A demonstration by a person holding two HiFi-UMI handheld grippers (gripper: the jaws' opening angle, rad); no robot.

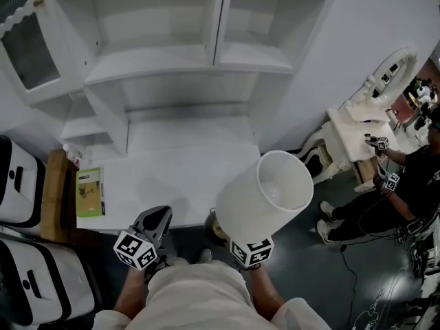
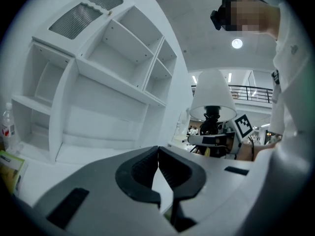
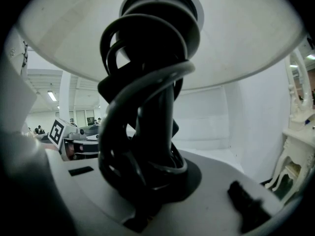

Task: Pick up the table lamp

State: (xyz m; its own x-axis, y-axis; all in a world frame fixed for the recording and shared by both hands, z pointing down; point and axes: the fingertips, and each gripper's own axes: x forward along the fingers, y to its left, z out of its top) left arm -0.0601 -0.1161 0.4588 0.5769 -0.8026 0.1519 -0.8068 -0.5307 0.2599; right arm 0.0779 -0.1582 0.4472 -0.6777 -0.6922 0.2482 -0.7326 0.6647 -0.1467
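One table lamp [image 1: 265,198] gripped at its stem by the right tool [image 3: 150,178]; left tool [image 2: 158,166] closed, empty

Cool, even, dim indoor light fills the head view: the white desk [image 1: 185,163] reads pale grey, soft shadows sit under the shelves [image 1: 172,67], and the floor [image 1: 309,287] is dark. Both gripper views are fisheye pictures with black corners and bowed straight lines, and a round ceiling light [image 2: 237,44] glares in the left one. In the right gripper view the table lamp [image 3: 147,107], close to the lens, is soft and backlit, its dark stem nearly a silhouette under the bright shade.
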